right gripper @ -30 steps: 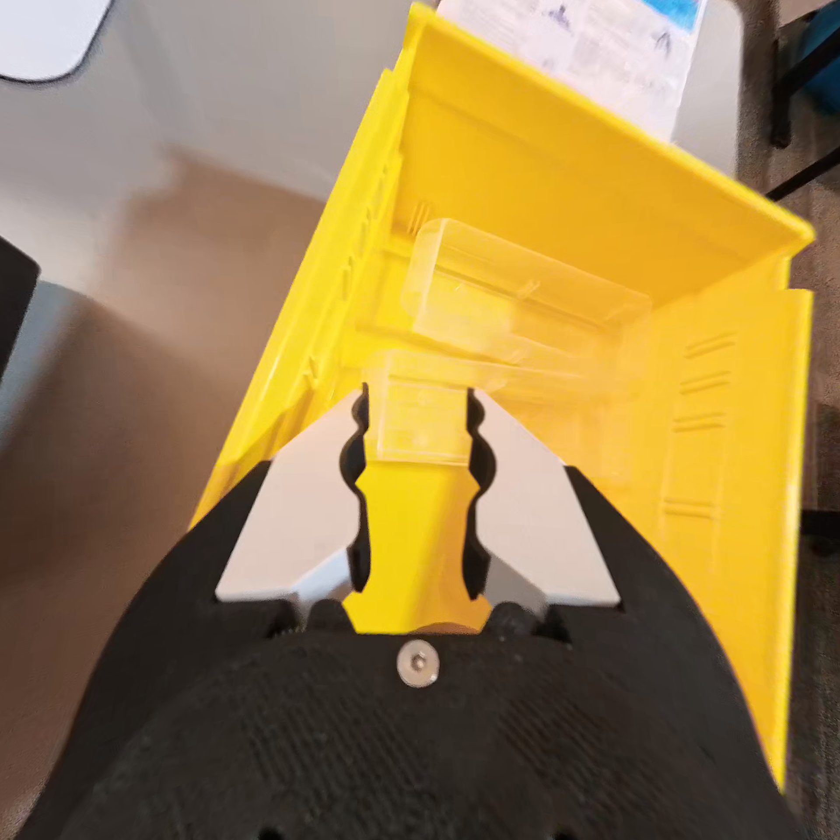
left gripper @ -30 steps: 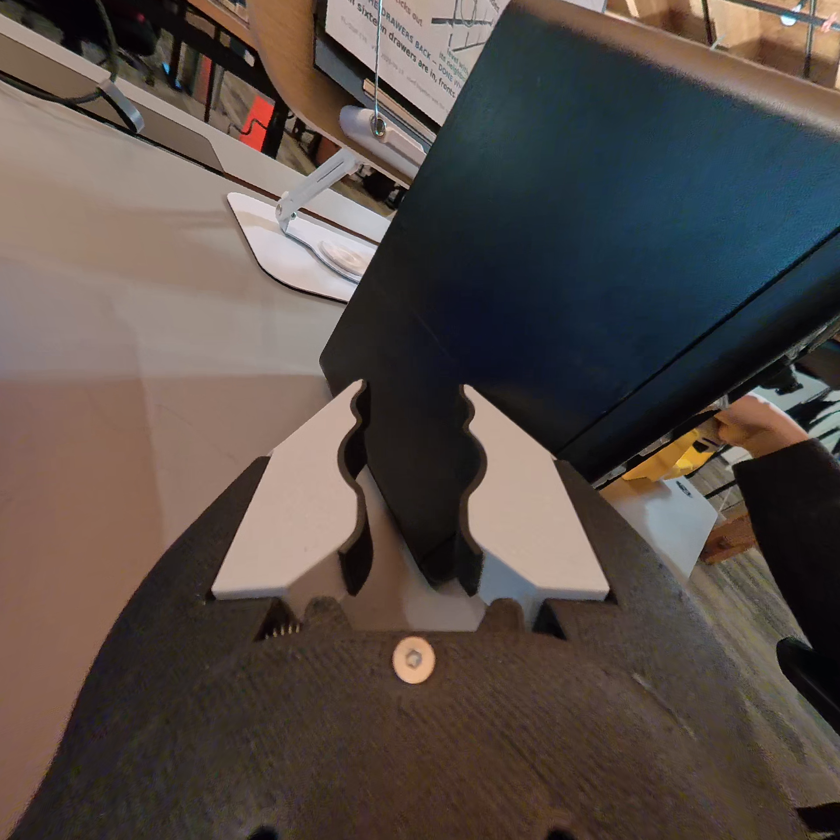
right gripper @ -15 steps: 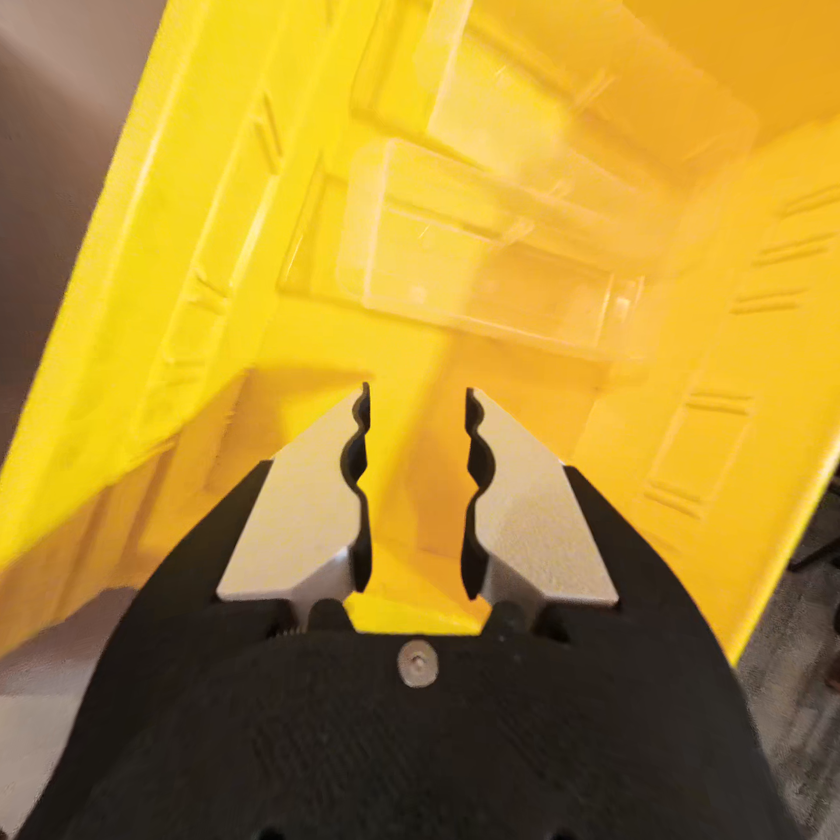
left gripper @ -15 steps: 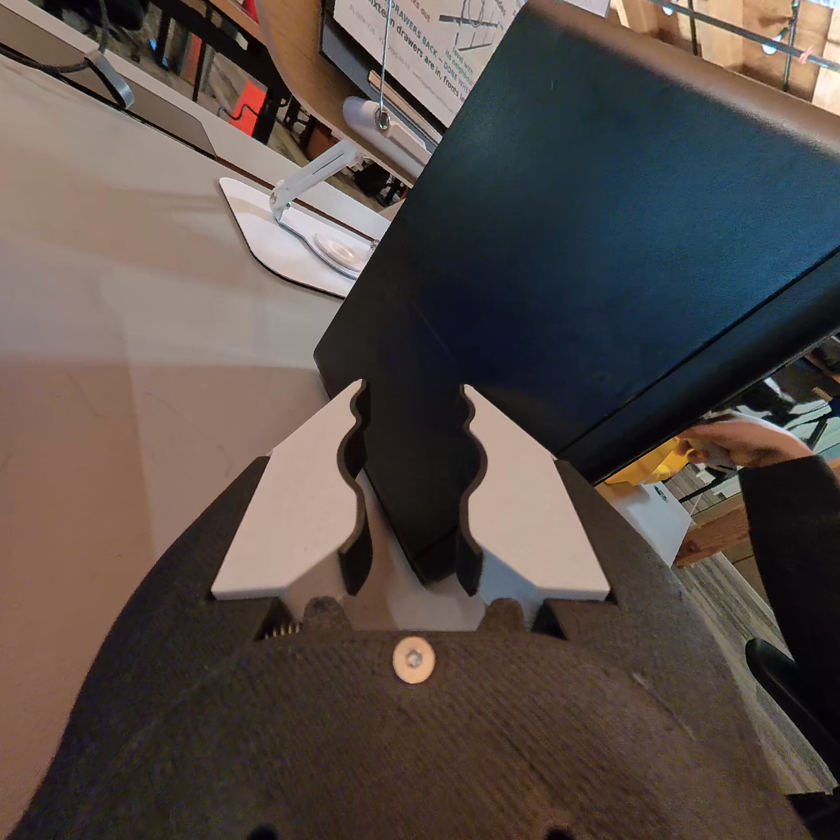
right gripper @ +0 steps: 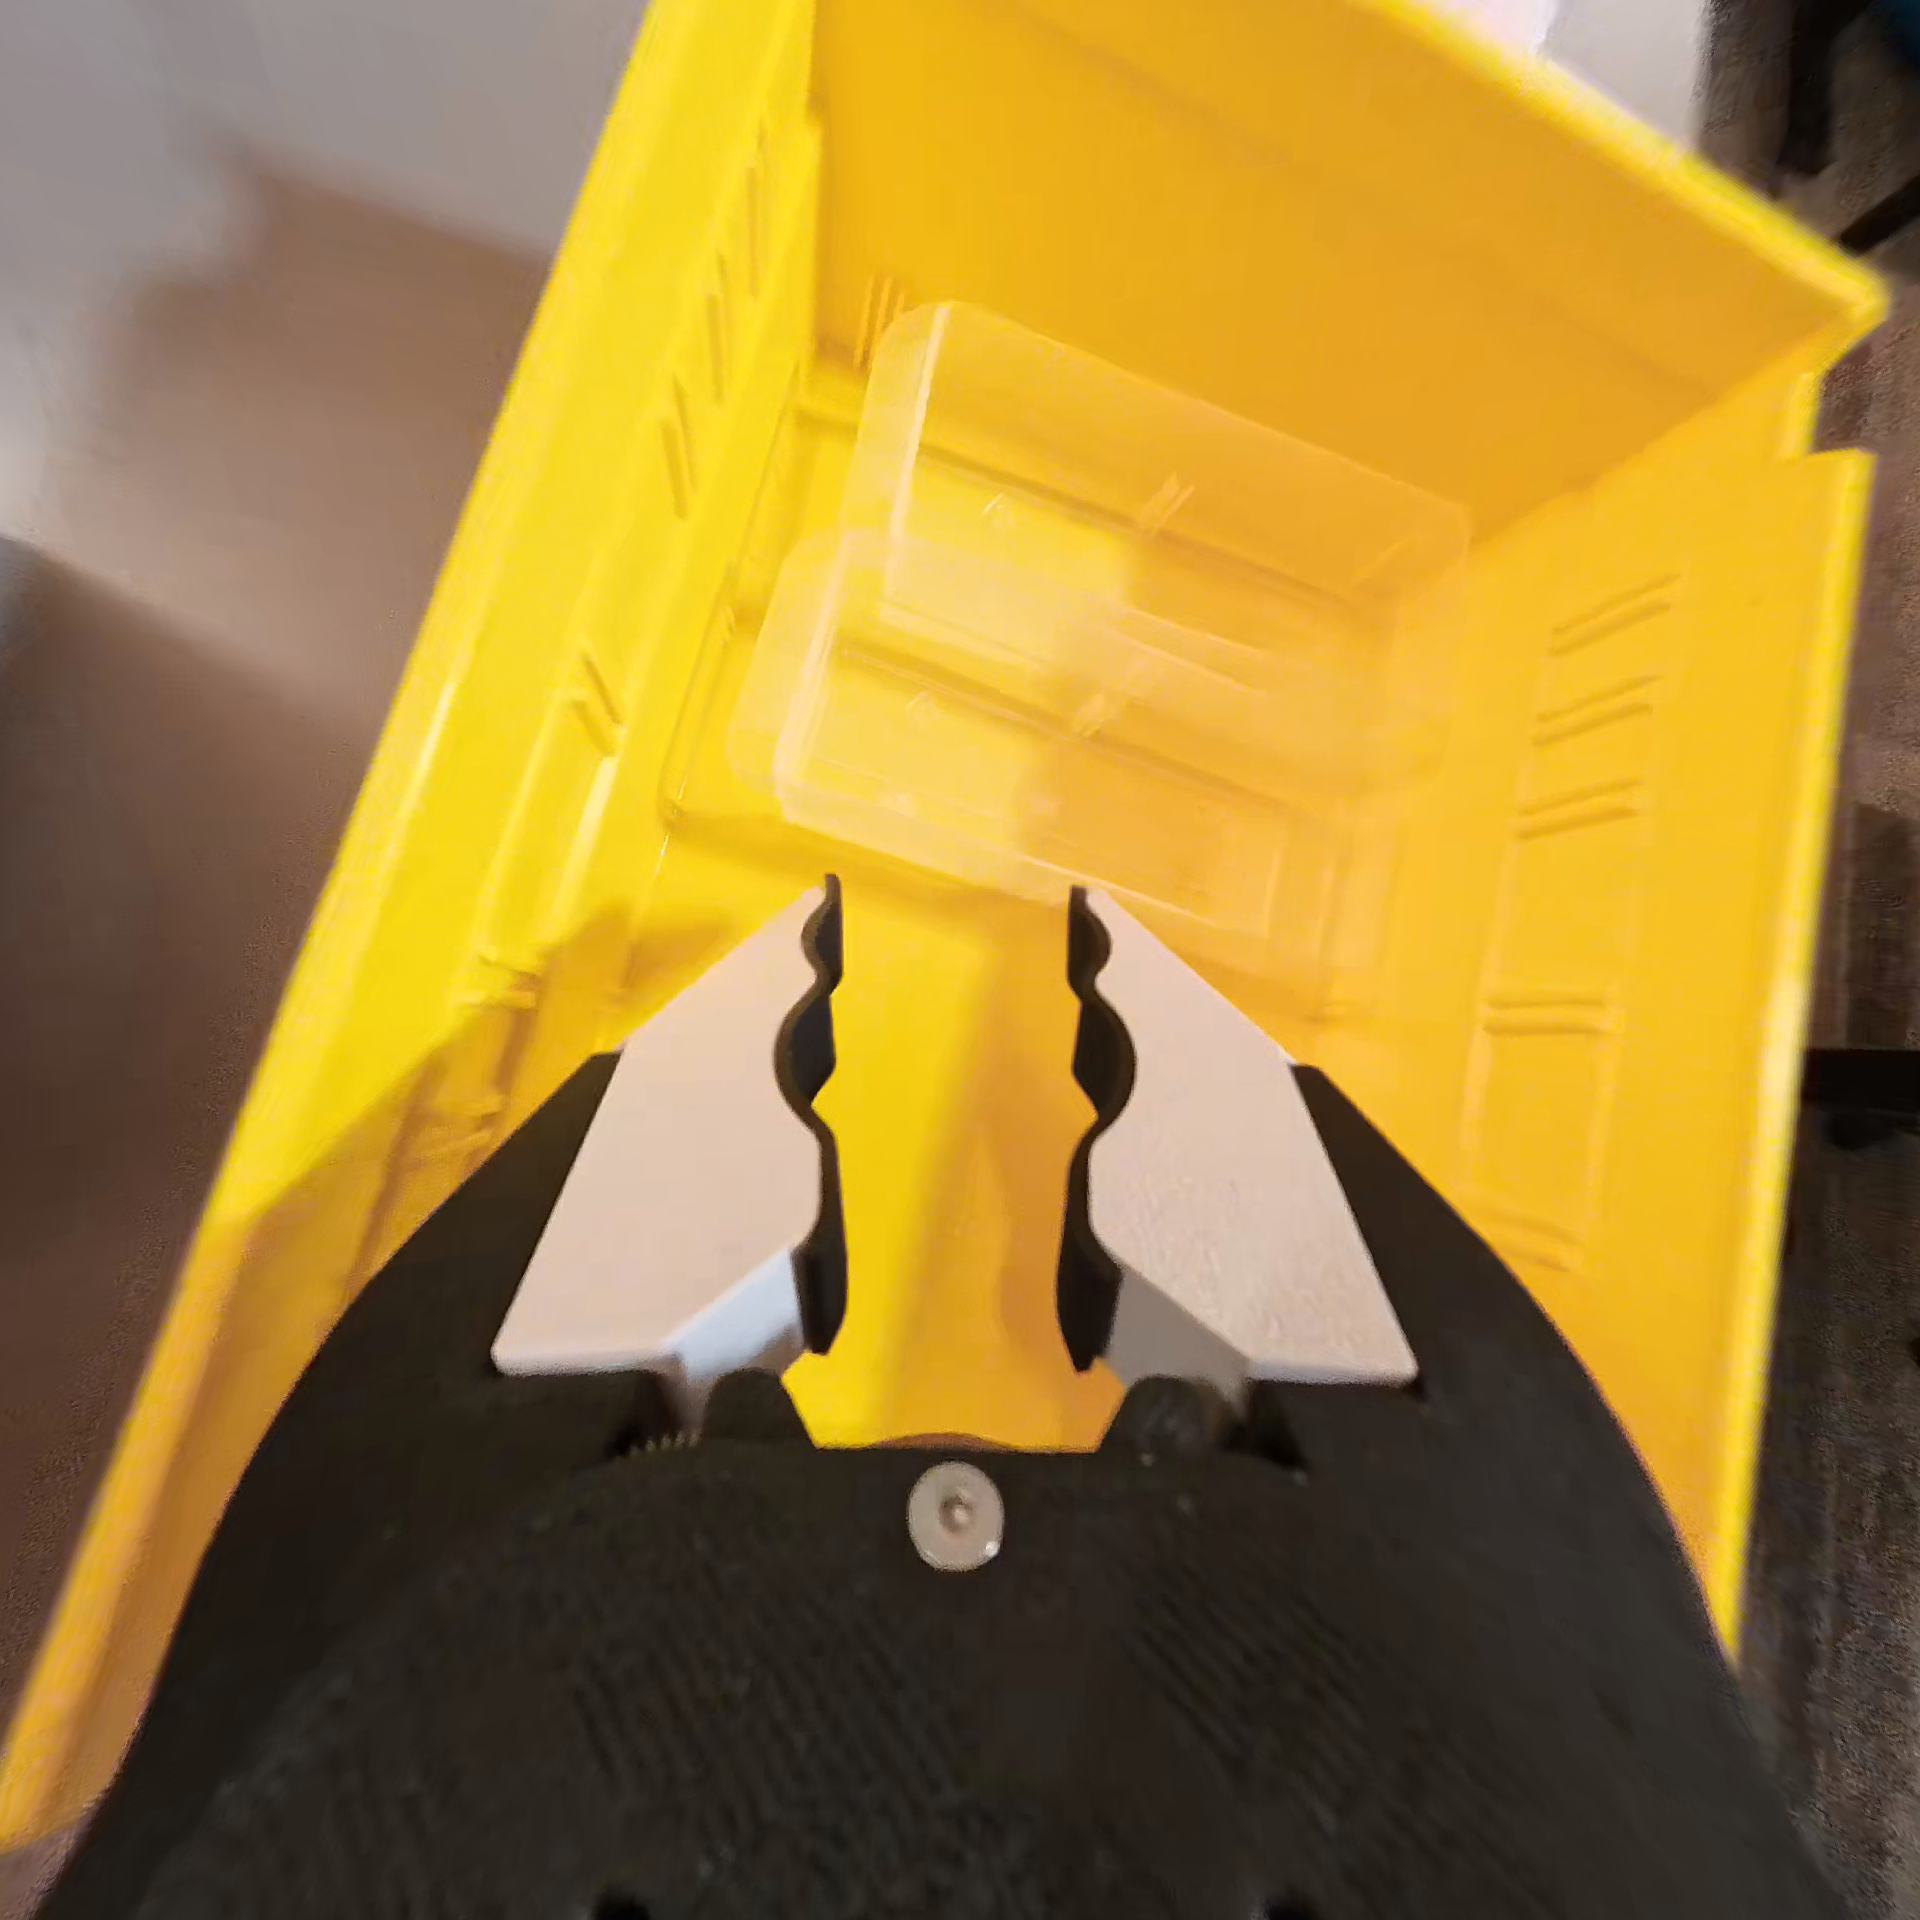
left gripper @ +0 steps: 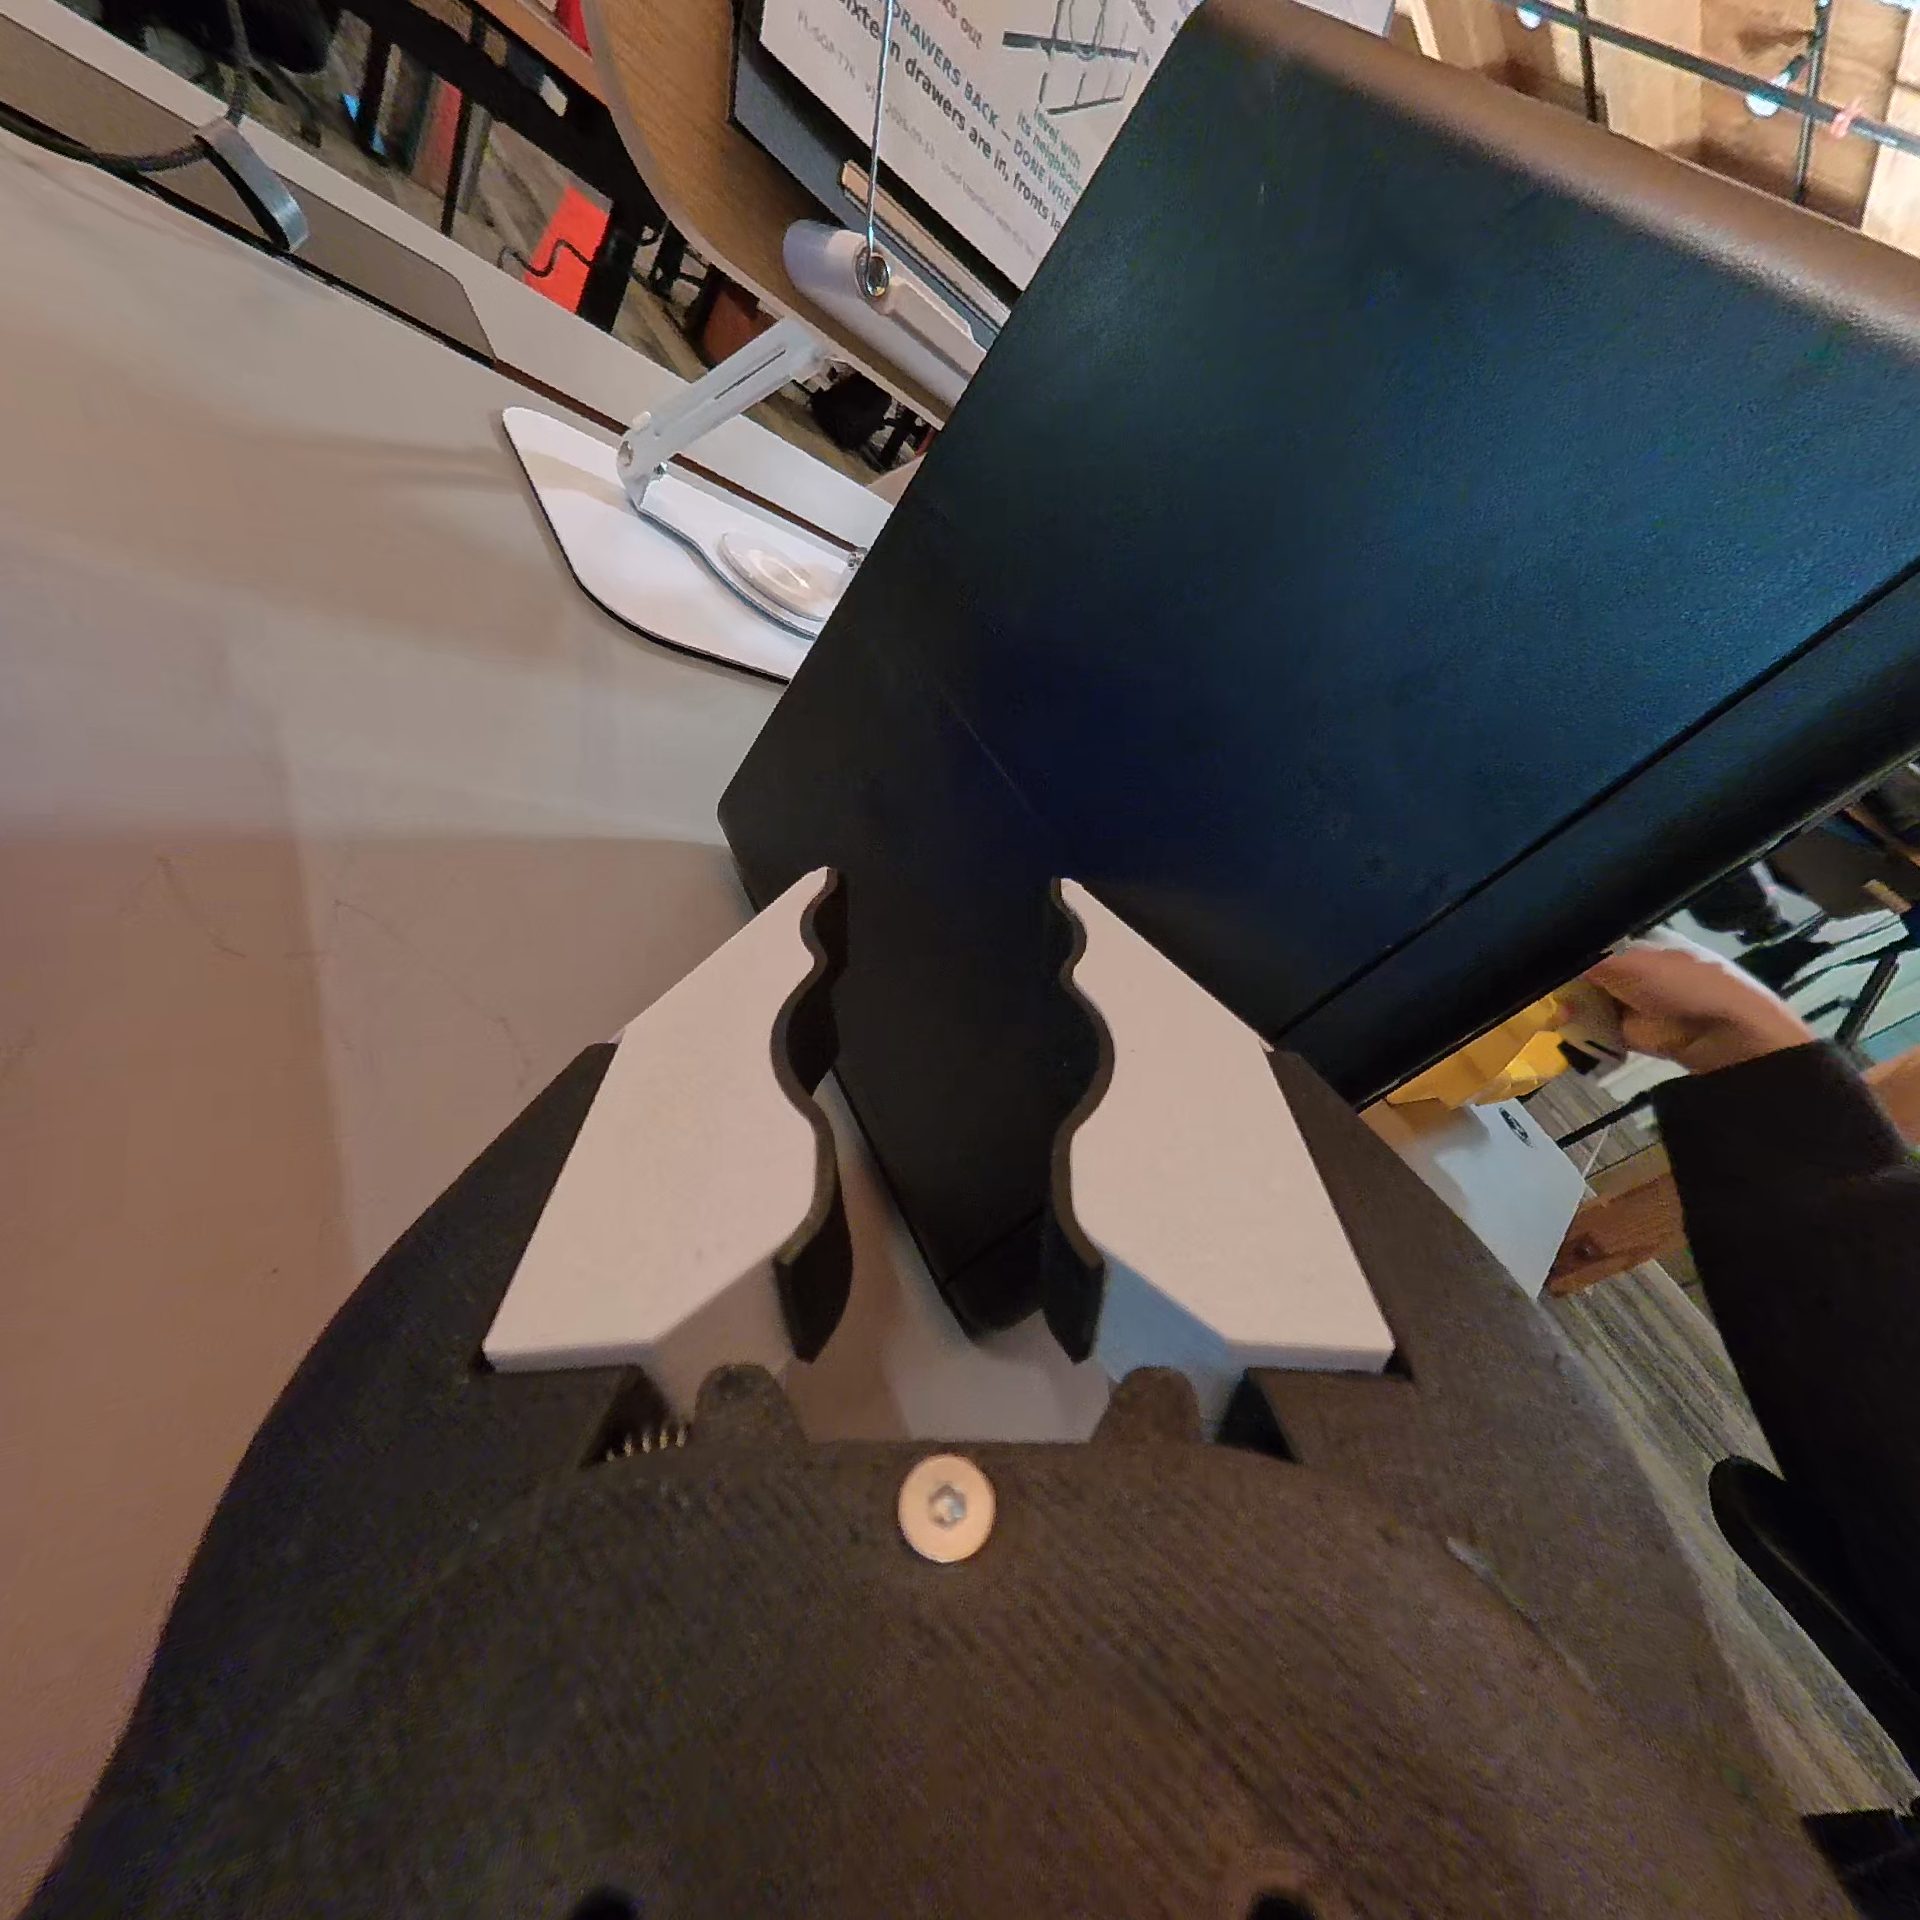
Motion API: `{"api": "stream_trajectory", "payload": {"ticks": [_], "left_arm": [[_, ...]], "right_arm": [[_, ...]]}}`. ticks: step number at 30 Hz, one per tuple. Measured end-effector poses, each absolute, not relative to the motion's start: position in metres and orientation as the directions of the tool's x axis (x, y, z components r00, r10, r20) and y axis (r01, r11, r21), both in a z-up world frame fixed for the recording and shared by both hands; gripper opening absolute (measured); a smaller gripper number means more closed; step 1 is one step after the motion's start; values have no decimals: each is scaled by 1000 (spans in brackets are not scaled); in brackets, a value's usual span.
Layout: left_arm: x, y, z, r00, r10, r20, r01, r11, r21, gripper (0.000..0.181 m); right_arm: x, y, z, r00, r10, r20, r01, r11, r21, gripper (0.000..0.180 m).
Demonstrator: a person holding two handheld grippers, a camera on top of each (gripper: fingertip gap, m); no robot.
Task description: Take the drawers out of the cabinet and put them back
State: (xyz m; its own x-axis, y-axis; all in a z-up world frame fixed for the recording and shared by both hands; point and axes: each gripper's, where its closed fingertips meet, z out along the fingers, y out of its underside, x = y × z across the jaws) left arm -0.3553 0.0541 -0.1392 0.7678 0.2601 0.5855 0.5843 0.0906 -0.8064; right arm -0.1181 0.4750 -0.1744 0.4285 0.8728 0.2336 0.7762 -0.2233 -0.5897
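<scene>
- Clear drawers (right gripper: pixel 1091 623) are lying loose inside the yellow bin (right gripper: pixel 1195 187), upper centre of the right wrist view. At least two are overlapping; motion blur is making an exact count impossible.
- Right tool (right gripper: pixel 948 904) is sitting over the bin's near end at lower centre, its fingers parted and nothing between them except the yellow floor of the bin. A second ago it was pinching a clear drawer; half a second ago that drawer was already out of the fingers and among the others. So the drop-off has just finished.
- The view is pulling back compared with half a second ago: more of the bin's rim and the grey bench (right gripper: pixel 260 125) at upper left are showing, so the right tool is retreating out of the bin.
- Cabinet (left gripper: pixel 1403 520) is filling the centre and right of the left wrist view, seen from its dark back and side, and looking tilted in frame.
- Left tool (left gripper: pixel 943 894) is clamping the cabinet's lower corner edge, unchanged over the last second, so it is bracing the cabinet.
- Yellow bin is also peeking out at right of the left wrist view, with a hand (left gripper: pixel 1683 1003) beside it.
- White stand (left gripper: pixel 665 540) is sitting on the bench at upper left, apart from the cabinet.
- My read: the removal phase is ongoing, one more drawer is out, and the next reach is likely going back to the cabinet front, which neither view is showing.
</scene>
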Motion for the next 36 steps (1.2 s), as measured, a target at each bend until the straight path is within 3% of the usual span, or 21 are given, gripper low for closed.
{"api": "stream_trajectory", "payload": {"ticks": [6, 9, 11, 15, 17, 18, 20, 22, 25, 30, 36], "left_arm": [[-356, 54, -140, 767, 261, 586, 586, 88, -806, 34], [-356, 54, -140, 767, 262, 585, 585, 88, -806, 34], [-356, 54, -140, 767, 262, 586, 585, 89, -806, 34], [-355, 54, -140, 768, 263, 584, 583, 90, -807, 34], [-356, 55, -140, 767, 263, 586, 585, 89, -806, 34], [-356, 55, -140, 766, 263, 587, 587, 88, -805, 34], [-356, 55, -141, 764, 264, 589, 590, 86, -803, 34], [-356, 55, -141, 765, 266, 587, 588, 86, -805, 34], [-356, 55, -140, 767, 268, 583, 584, 86, -808, 33], [-357, 55, -141, 761, 258, 596, 596, 87, -798, 34], [-357, 55, -141, 759, 256, 599, 598, 87, -796, 34]], "right_arm": [[-130, 449, -49, 492, 851, 181, 519, -121, -846, 46], [-137, 387, 30, 425, 870, 251, 357, 94, -929, 52], [-139, 336, 56, 374, 853, 365, 295, 263, -918, 51], [-145, 243, 50, 380, 758, 529, 138, 520, -843, 45], [-147, 202, 28, 422, 659, 622, 59, 665, -744, 38], [-149, 183, 14, 442, 570, 693, 47, 757, -652, 35], [-157, 148, -14, 468, 274, 840, 96, 930, -356, 26], [-173, 127, -51, 382, 81, 921, 144, 979, -146, 27], [-191, 135, -95, 232, 93, 968, 218, 965, -146, 33], [-202, 154, -119, 150, 21, 988, 288, 955, -64, 34], [-210, 163, -120, 160, -4, 987, 343, 938, -52, 17]]}}
